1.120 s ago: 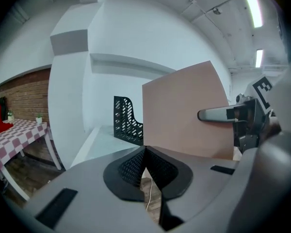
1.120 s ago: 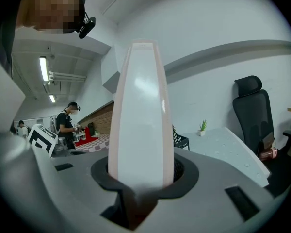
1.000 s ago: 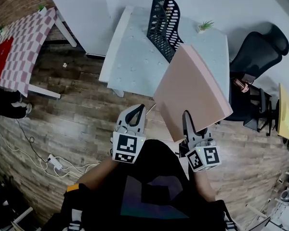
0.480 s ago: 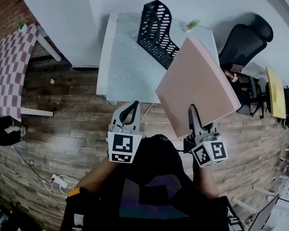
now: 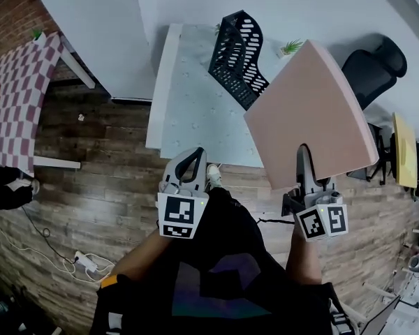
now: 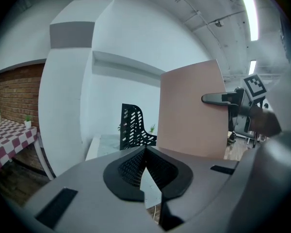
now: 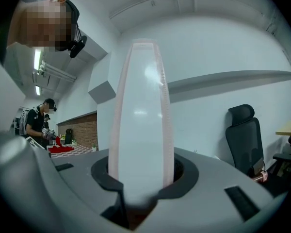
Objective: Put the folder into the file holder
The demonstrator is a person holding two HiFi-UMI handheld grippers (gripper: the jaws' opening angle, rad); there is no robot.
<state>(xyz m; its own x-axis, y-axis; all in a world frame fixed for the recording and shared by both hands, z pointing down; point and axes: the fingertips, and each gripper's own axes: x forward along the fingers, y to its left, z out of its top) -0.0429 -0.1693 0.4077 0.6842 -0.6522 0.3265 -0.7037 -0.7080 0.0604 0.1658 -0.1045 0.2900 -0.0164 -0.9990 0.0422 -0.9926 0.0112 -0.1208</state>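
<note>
My right tongs pinch the pink folder by its near edge, holding it aloft and stretching away from me, with the black file holder on the worktop ahead and to its left, while my left tongs hang pressed together, empty.

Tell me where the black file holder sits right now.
In the head view the file holder stands at the far side of the pale table, left of the small plant and the pink folder in the right gripper.
</note>
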